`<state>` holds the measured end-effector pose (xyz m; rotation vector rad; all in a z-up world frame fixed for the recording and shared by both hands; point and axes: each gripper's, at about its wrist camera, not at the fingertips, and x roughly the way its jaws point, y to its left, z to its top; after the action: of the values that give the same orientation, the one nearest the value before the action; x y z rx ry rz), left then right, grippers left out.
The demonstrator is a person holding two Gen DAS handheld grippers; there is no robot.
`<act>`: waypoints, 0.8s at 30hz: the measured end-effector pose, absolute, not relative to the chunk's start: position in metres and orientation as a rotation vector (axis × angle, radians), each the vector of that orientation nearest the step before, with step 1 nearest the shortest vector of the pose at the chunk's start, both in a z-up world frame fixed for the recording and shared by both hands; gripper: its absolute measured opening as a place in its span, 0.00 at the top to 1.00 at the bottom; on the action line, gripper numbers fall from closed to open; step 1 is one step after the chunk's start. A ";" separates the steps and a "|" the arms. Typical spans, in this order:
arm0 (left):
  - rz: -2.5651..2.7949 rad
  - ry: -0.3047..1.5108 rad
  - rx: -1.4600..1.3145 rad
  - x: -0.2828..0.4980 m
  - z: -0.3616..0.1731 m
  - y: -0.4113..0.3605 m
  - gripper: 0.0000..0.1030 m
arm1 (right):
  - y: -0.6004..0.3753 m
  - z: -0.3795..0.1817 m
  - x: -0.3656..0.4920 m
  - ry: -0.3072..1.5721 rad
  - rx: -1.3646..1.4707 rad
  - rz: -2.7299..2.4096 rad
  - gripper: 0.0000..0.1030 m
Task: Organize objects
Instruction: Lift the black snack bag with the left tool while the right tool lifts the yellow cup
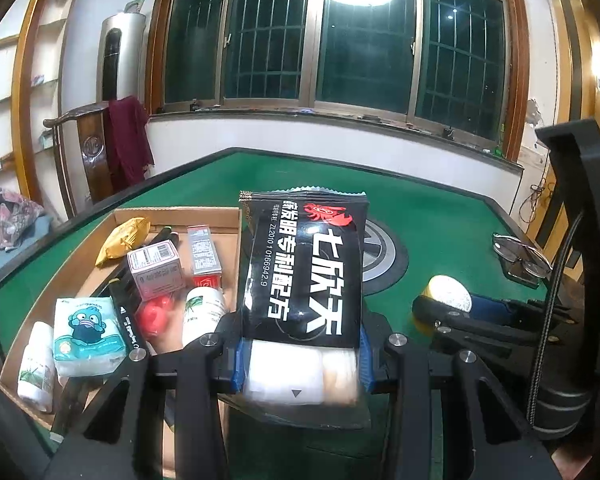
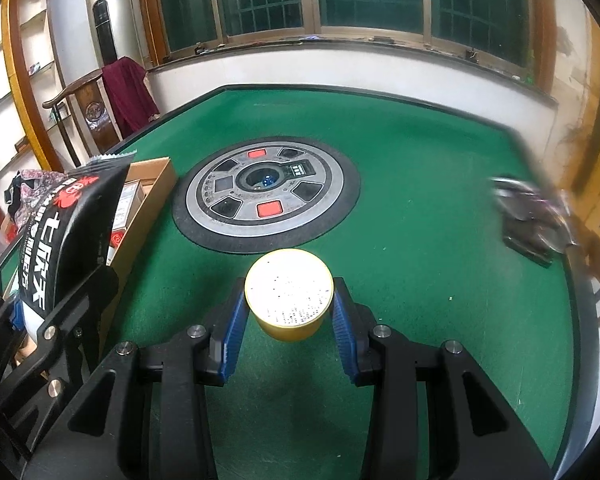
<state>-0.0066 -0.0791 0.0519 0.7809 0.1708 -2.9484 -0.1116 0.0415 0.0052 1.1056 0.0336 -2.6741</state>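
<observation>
My left gripper (image 1: 298, 364) is shut on a black snack packet (image 1: 304, 264) with white Chinese lettering, held upright just right of the cardboard box (image 1: 76, 268); the packet also shows in the right wrist view (image 2: 66, 236). The box holds a tissue pack (image 1: 86, 332), white bottles (image 1: 202, 316), small cartons (image 1: 156, 272), a yellow sachet (image 1: 124, 240) and a red thing (image 1: 154, 316). My right gripper (image 2: 289, 312) has its blue pads on both sides of a yellow jar with a white lid (image 2: 289, 290), which stands on the green table (image 2: 420, 200). The jar also shows in the left wrist view (image 1: 448, 294).
A round grey control panel (image 2: 266, 192) sits in the table's middle. Glasses on a dark case (image 2: 528, 216) lie at the right edge. A wooden chair with a maroon cloth (image 1: 126, 140) stands beyond the far left corner.
</observation>
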 end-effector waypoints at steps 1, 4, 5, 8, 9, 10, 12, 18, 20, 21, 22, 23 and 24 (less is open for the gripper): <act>-2.954 0.173 0.781 -0.007 0.052 -0.079 0.65 | 0.041 0.004 -0.111 0.030 1.112 -2.671 0.64; -2.960 0.160 0.786 -0.007 0.052 -0.076 0.65 | 0.041 0.003 -0.111 0.013 1.128 -2.671 0.64; -2.969 0.162 0.791 -0.008 0.051 -0.076 0.65 | 0.041 0.003 -0.110 0.006 1.133 -2.678 0.64; -2.983 0.158 0.795 -0.008 0.051 -0.074 0.64 | 0.046 0.003 -0.105 -0.050 1.146 -2.695 0.64; -2.989 0.156 0.795 -0.008 0.051 -0.074 0.64 | 0.047 0.003 -0.103 -0.060 1.145 -2.705 0.64; -2.995 0.156 0.794 -0.007 0.052 -0.074 0.64 | 0.049 0.003 -0.101 -0.069 1.145 -2.714 0.64; -3.000 0.150 0.797 -0.007 0.052 -0.073 0.64 | 0.050 0.003 -0.098 -0.082 1.145 -2.734 0.64; -2.999 0.189 0.795 -0.008 0.051 -0.080 0.64 | 0.045 0.001 -0.096 -0.033 1.138 -2.750 0.64; -2.989 0.203 0.816 -0.011 0.050 -0.081 0.64 | 0.044 0.001 -0.096 -0.024 1.136 -2.741 0.64; -2.988 0.207 0.824 -0.012 0.049 -0.082 0.64 | 0.043 0.001 -0.095 -0.022 1.133 -2.738 0.64; -2.984 0.206 0.829 -0.012 0.049 -0.082 0.64 | 0.043 0.001 -0.095 -0.015 1.131 -2.735 0.64; -2.976 0.196 0.828 -0.013 0.049 -0.081 0.64 | 0.042 0.001 -0.095 -0.009 1.129 -2.732 0.64; -2.973 0.188 0.822 -0.011 0.049 -0.079 0.64 | 0.042 0.001 -0.095 -0.005 1.130 -2.730 0.64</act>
<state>-0.0113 -0.0788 0.0491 0.8222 0.1884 -2.9727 -0.0947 0.0417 0.0006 1.1295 -0.0050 -2.7299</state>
